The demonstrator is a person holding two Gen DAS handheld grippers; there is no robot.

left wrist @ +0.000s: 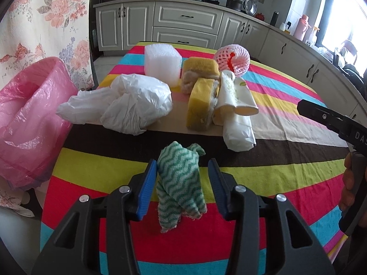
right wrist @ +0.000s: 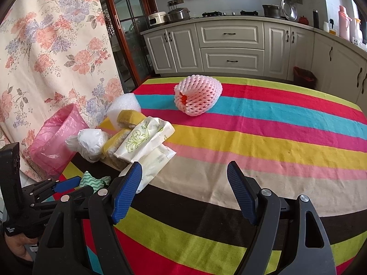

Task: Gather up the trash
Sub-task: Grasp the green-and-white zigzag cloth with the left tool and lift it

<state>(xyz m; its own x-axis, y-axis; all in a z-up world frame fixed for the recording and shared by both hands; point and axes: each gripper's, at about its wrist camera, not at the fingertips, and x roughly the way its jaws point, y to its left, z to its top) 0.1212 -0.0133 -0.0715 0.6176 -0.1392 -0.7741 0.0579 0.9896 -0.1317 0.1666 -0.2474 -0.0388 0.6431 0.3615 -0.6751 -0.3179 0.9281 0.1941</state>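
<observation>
**Inspector A:** What is being shown by the left wrist view that is being missed by the right?

**Inspector B:** The green-and-white cloth (left wrist: 178,183) is being seen in full, lying crumpled on the striped tablecloth (left wrist: 263,171) between the blue pads of the left gripper (left wrist: 182,184). One pad is being seen right at the cloth and a gap is being left at the other, so nothing is being clamped. The pink-lined bin (left wrist: 29,123) is being shown at the table's left edge.

**Inspector A:** And the right wrist view?

**Inspector B:** The right gripper (right wrist: 185,192) is being held wide open over bare tablecloth, with nothing between its pads. The wrapped packet (right wrist: 142,142) is being seen just beyond its left pad, and the pink foam net (right wrist: 199,96) well apart. The cloth is being half hidden there.

**Inspector A:** Pose?

**Inspector B:** Both grippers are being pointed steeply down at the table.
</observation>
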